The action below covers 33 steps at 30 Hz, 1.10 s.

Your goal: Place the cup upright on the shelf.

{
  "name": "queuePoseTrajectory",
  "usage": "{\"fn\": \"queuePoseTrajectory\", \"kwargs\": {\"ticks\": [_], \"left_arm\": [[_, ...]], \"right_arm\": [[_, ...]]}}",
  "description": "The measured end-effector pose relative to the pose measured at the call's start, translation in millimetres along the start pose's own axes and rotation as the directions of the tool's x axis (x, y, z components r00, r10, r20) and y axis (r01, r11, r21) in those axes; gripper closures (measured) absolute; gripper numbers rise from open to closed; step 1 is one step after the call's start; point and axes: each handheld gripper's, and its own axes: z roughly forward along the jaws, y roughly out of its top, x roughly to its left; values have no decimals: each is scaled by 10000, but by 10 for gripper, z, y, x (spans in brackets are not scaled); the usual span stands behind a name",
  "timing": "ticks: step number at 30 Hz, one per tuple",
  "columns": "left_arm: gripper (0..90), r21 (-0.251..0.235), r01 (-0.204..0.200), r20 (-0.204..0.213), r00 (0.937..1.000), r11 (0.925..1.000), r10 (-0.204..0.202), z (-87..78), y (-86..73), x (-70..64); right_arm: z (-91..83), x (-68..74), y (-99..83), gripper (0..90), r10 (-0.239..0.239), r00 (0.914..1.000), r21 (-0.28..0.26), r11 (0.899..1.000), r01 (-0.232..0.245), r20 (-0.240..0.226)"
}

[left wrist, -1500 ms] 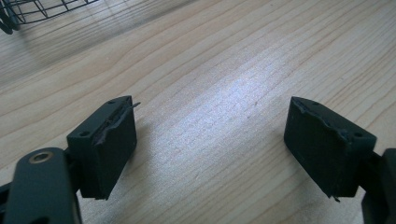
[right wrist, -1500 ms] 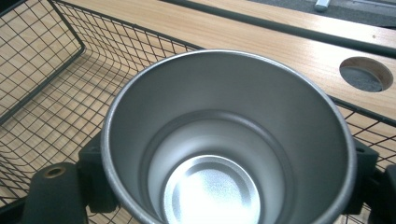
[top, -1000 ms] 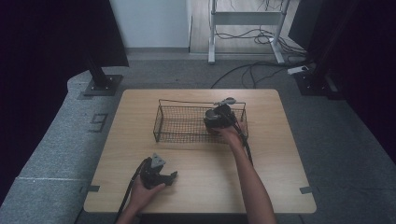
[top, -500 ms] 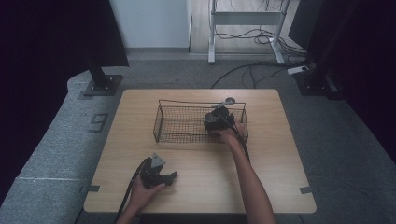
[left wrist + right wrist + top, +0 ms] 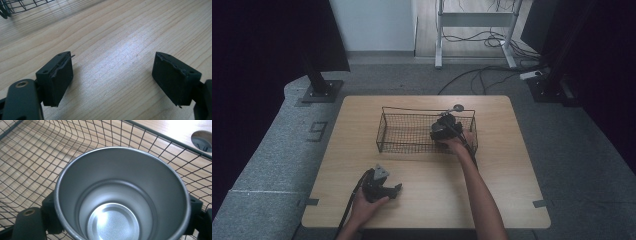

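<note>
Inside the wire basket, at its 3 o'clock end, right hand-held gripper is clamped on a steel cup — jaws on opposite sides of the wall, mouth facing the camera, cup empty. Left hand-held gripper rests at the table's 7 o'clock — jaws spread, nothing between them.

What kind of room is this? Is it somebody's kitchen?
Probably not a kitchen: it looks like a lab or recording studio. A bare wooden table stands between dark curtains, cables trail over the grey floor, and stand bases sit beside the table.
</note>
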Motion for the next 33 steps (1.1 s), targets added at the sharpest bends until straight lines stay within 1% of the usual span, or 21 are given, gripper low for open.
{"fn": "queuePoseTrajectory", "kwargs": {"ticks": [6,9,16,22,27,29,33], "left_arm": [[171,-2,1,0,10000,10000,-1,0,0,0],[171,0,3,-1,10000,10000,-3,0,0,0],[171,0,0,7,10000,10000,0,0,0,0],[171,1,0,0,10000,10000,0,0,0,0],[171,2,-1,6,10000,10000,1,0,0,1],[171,2,2,1,10000,10000,-2,0,0,0],[171,0,4,0,10000,10000,-4,0,0,0]], "right_arm": [[-2,-11,2,181,89,9999,85,9999,-89,-51],[-2,-4,9,179,0,10000,224,9997,1,-30],[-22,-28,-4,167,124,9999,419,9990,-129,119],[-58,-36,-18,163,-108,9997,719,9974,92,221],[-76,-43,-20,148,-70,9997,695,9976,53,245],[-105,-51,-14,126,16,9991,584,9983,-41,416],[-129,-61,-11,125,108,9992,483,9988,-126,378]]}}
